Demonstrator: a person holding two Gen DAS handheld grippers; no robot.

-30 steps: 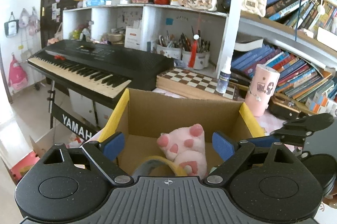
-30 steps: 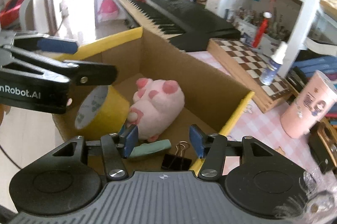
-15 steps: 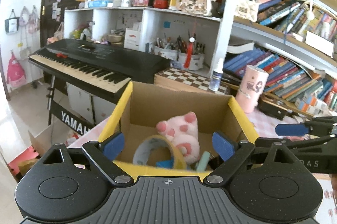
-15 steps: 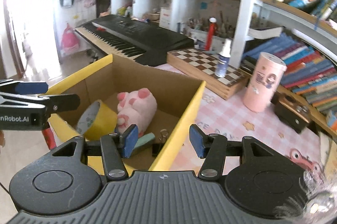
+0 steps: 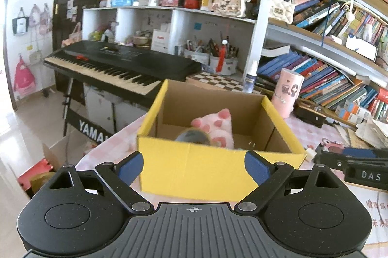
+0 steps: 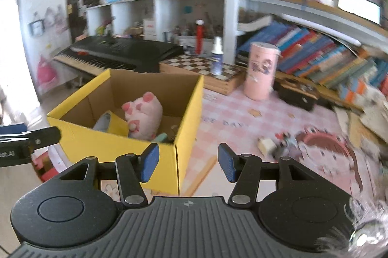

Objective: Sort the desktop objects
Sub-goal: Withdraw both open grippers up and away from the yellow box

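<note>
A yellow cardboard box (image 5: 194,168) (image 6: 116,144) stands on the pink checked tablecloth (image 6: 225,119). Inside lie a pink plush paw toy (image 5: 215,129) (image 6: 144,117), a roll of yellow tape (image 6: 111,124) (image 5: 192,137) and a mint green object (image 6: 161,137). My left gripper (image 5: 193,167) is open and empty, held back in front of the box's near wall. My right gripper (image 6: 188,161) is open and empty, near the box's right front corner. Small loose objects (image 6: 276,145) lie on the cloth to the right, blurred.
A pink cylinder cup (image 6: 262,71), a spray bottle (image 6: 216,56) on a chessboard (image 6: 206,71) and a black case (image 6: 295,93) stand behind the box. A keyboard (image 5: 121,66) is at the left, full bookshelves (image 5: 327,73) at the right. A pink mat (image 6: 327,148) lies right.
Both grippers have drawn back and up out of the box, which now appears farther away. The right gripper has swung right toward the tablecloth. Both stay open and empty.
</note>
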